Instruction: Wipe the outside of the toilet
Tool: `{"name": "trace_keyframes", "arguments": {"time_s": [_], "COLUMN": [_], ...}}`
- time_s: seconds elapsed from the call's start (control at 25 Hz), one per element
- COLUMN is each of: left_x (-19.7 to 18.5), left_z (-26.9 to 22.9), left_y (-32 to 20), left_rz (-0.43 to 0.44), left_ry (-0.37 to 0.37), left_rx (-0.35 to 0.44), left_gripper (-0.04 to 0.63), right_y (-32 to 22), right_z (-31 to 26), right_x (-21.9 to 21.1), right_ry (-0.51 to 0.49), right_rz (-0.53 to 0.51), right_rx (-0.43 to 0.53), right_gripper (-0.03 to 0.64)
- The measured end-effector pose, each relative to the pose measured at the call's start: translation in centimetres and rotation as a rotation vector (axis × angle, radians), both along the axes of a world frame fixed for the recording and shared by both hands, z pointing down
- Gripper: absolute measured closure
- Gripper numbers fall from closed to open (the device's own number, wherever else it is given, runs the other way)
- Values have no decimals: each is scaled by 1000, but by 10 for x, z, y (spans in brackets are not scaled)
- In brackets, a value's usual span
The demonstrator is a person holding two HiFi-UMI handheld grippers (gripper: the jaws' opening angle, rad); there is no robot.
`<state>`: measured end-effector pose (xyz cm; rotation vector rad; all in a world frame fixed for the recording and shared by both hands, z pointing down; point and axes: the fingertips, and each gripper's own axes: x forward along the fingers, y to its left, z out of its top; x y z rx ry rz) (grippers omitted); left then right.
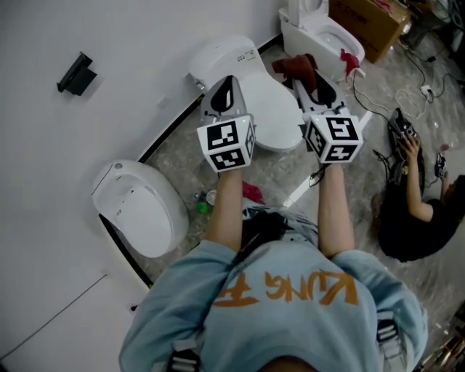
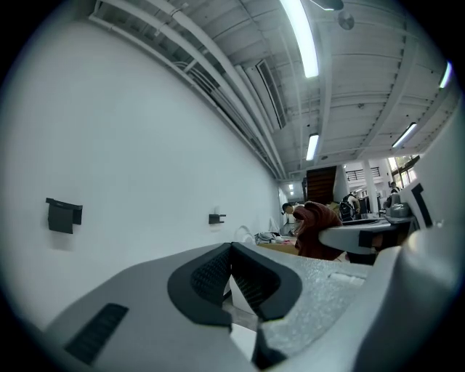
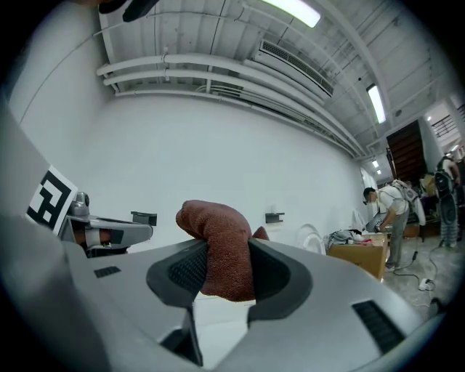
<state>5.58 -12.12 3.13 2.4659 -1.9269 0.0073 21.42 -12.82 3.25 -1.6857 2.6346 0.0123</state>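
A white toilet [image 1: 254, 91] with its lid down stands against the wall, right under both grippers. My right gripper [image 1: 311, 81] is shut on a dark red cloth [image 1: 295, 67], which bulges up between the pads [image 3: 190, 270] in the right gripper view and hangs over the toilet's right side. To its left, over the lid's left part, my left gripper [image 1: 227, 86] is held with the jaws shut and nothing between them [image 2: 232, 254]. The red cloth [image 2: 314, 227] also shows at the right of the left gripper view. Whether the cloth touches the toilet cannot be told.
A second toilet [image 1: 138, 207] stands at the left and a third [image 1: 323, 33] at the top right beside a cardboard box [image 1: 370, 22]. A green bottle [image 1: 202, 207] and a red rag [image 1: 252, 192] lie on the floor. A person [image 1: 414, 211] sits at the right among cables.
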Motion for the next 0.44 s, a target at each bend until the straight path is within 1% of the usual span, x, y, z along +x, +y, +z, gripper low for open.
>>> {"name": "trace_keyframes", "arguments": {"time_s": [0.2,0.32,0.44], "left_x": [20,40,56], "left_z": [6,5,1], "left_y": [-2,3,6], "left_rz": [54,99,116], "left_ry": [-12,-2,-3], "left_rx": [-12,-7,6], "left_gripper": [597,597,597], "right_y": [4,7,8], "right_z": [2,0,-6], "right_x": [6,22,35], "right_ry": [4,-12,-26], "right_rz": [15,16,7], "right_rx": [-3,-2,13], "right_gripper": [462,460,459]}}
